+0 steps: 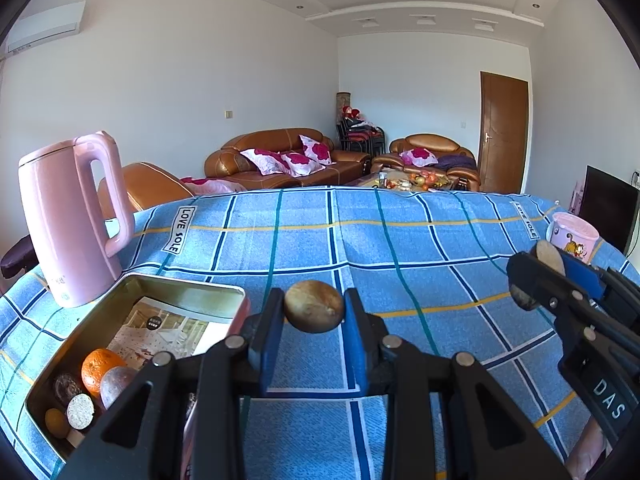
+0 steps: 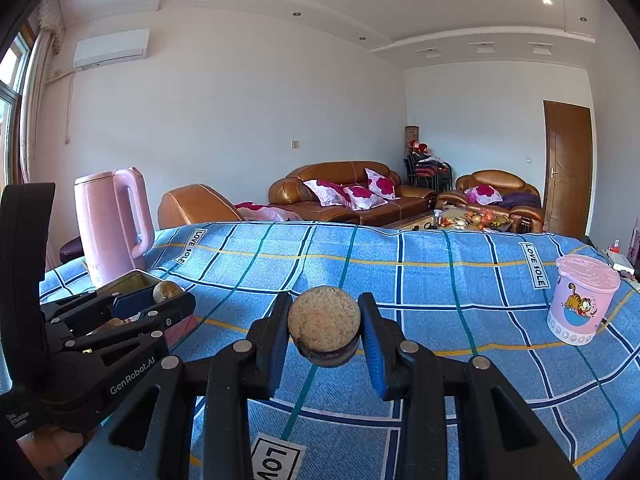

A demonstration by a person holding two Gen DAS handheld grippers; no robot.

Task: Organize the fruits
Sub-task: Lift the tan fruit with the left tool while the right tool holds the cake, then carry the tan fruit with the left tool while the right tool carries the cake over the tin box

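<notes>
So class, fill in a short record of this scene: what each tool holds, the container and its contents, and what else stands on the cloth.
left tool: shut on brown round fruit
right tool: shut on sesame-topped round piece
container: open metal tin, beside the left tool
tin contents: orange, other round pieces, a leaflet
surface: blue checked cloth
also on cloth: pink kettle, pink lidded cup

My left wrist camera looks forward along its tongs (image 1: 314, 312), low and close over the checked surface (image 1: 400, 248), toward the sofas (image 1: 288, 158). My right one faces the same way from just beside it (slightly further right). Both share the surface, the pink kettle (image 1: 74, 220) and each other's tongs (image 2: 160, 304).
</notes>
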